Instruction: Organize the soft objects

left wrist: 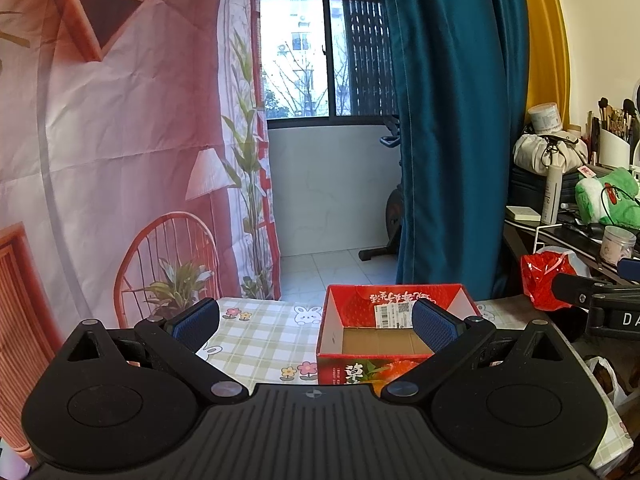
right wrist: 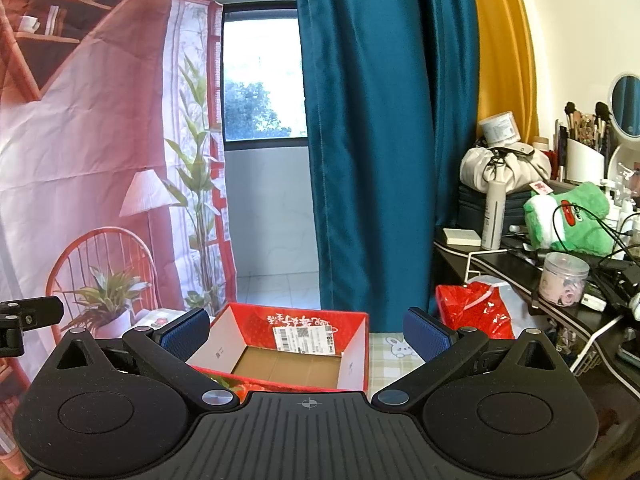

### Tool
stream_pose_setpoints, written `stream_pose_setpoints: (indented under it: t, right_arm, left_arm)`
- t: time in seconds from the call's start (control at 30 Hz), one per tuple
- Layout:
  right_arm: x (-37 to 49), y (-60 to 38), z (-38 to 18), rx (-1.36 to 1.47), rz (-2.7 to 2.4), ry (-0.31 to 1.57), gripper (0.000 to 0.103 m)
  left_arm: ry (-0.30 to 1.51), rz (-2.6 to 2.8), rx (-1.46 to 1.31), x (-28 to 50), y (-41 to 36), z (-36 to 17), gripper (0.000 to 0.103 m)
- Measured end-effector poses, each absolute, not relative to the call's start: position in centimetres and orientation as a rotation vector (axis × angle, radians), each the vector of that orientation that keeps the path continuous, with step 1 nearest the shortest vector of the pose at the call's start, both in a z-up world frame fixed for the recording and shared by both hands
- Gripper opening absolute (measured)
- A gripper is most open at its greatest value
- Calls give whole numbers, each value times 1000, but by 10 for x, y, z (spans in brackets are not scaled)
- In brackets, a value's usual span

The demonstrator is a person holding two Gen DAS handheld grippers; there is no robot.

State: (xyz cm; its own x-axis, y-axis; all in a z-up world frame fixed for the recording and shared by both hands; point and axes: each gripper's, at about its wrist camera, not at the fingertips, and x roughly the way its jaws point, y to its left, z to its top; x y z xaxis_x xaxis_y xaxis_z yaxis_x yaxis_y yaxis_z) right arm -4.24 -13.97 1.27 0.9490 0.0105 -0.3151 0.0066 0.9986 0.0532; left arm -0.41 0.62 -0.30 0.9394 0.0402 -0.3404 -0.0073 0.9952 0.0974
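Bearing white barcode label, red box sits between spread right gripper jaws.

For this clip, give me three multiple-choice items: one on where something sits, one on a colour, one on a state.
1. Where is the green plush toy?
A. in the red box
B. on the cluttered desk at right
C. on the floor

2. What colour is the curtain behind the red box?
A. teal
B. white
C. black

3. What is inside the red box?
A. a plush toy
B. folded cloth
C. nothing visible but bare cardboard

Answers:
1 B, it lies among brushes and bottles on the desk.
2 A, teal drape hangs just behind the box.
3 C, only the brown floor shows; the left hand-held gripper and right hand-held gripper are open and hold nothing.
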Motion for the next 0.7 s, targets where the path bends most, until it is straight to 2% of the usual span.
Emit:
stream_pose_setpoints:
  t: [0.7]
  right_arm:
    - [-42, -140, 12, 58, 0, 325, 103]
  left_arm:
    - [352, 27, 97, -3, 5, -3, 103]
